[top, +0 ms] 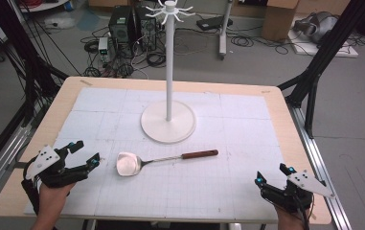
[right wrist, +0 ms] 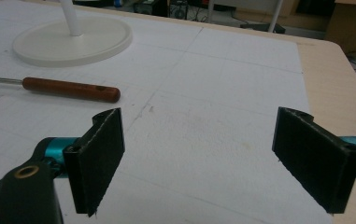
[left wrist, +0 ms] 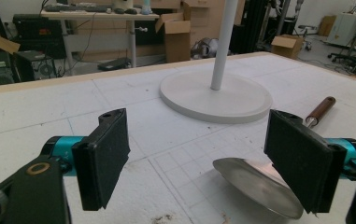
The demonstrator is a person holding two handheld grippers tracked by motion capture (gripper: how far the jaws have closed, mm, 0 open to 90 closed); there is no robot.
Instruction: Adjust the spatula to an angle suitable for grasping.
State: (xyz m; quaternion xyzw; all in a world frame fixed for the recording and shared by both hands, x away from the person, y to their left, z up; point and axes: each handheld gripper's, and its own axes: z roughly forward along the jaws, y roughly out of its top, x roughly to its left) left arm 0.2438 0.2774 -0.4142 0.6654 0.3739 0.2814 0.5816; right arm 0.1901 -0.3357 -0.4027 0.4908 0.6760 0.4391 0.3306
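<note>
Tongs came first, one pair in each of my hands at the near edge of the table [top: 276,103]. My left gripper [top: 86,154] sat at the near left corner with its jaws spread wide and nothing between them; in the left gripper view its gripper [left wrist: 198,158] pointed across the white gridded mat [left wrist: 26,116]. My right gripper [top: 272,173] rested at the near right corner, jaws equally wide and empty, and showed the same in its own view [right wrist: 198,161]. Just beyond the left jaws lay the metal spatula [top: 161,160], flat on the mat, its shiny blade [left wrist: 255,184] near my left gripper and its reddish wooden handle [right wrist: 70,89] pointing toward the right side, apart from both grippers. Farther back stood the white rack stand [top: 169,62], upright on its round base [top: 168,125], just behind the spatula and not touching it.
</note>
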